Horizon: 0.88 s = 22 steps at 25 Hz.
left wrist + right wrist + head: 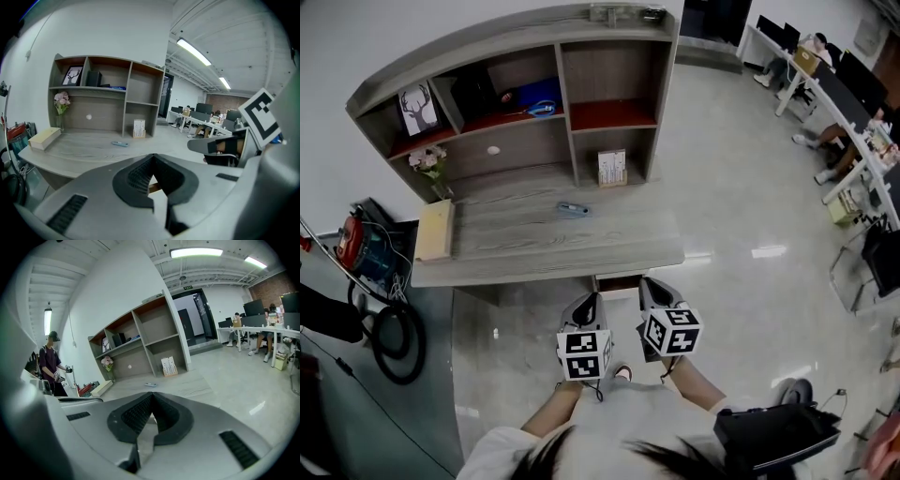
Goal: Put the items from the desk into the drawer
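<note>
In the head view, the grey table (534,246) sits in the middle of the frame. A small blue thing (573,209) lies near the middle of it. A light wooden box (434,230) lies at the table's left end. The left claw (592,300) and the right claw (650,283) are side by side below the table's front edge, well apart from the blue thing.

In the left gripper view, the left claw (152,157) is closed, tips touching, with nothing in it. The blue thing (119,144) lies on the table, up and to the left of the tips.

In the right gripper view, the right claw (151,397) is closed too and holds nothing. The blue thing (150,385) shows just above its tips, back on the table.
</note>
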### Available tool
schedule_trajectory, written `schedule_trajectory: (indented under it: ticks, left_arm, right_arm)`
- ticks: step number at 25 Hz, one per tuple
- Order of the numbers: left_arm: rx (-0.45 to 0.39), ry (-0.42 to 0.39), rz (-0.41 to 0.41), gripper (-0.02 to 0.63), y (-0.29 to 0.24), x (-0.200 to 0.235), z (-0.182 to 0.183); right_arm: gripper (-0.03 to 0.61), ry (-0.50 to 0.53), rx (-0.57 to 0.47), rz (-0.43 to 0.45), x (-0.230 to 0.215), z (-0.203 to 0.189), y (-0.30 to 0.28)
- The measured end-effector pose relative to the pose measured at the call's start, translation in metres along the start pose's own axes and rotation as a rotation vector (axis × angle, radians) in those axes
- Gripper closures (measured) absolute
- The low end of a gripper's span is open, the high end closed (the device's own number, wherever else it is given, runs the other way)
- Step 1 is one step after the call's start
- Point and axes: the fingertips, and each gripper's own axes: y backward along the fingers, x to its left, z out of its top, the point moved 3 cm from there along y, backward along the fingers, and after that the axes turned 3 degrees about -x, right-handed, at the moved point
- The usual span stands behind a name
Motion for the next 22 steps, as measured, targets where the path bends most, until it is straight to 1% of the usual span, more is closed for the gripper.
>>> schedule_trajectory:
  ticks: [6,9,13,18,22]
  left_arm:
    - [-0.033,0.012,-0.029,0.617,-0.032,0.022,0.031]
    - [-0.034,0.018,-0.035,0.617,-0.045,0.028,0.039]
    - [-0.011,0.043,-0.036,0.617,-0.054,0.038,0.037]
    - [0.003,0.064,-0.009,0.617,-0.060,0.054,0.035]
    - [0.021,0.081,0.013,0.617,-0.062,0.067,0.030]
  right_arm:
    - [0.580,-0.006,-0.003,0.010,0.010,0.017,-0.030]
    - [0.580,-0.002,-0.001,-0.005,0.008,0.024,-0.044]
    - [0.580,-0.001,0.030,-0.020,0.007,0.020,-0.061]
    - [0.580,-0.019,0.069,0.001,0.011,0.013,-0.078]
    - [0.580,-0.019,0.064,0.011,0.015,0.015,-0.089]
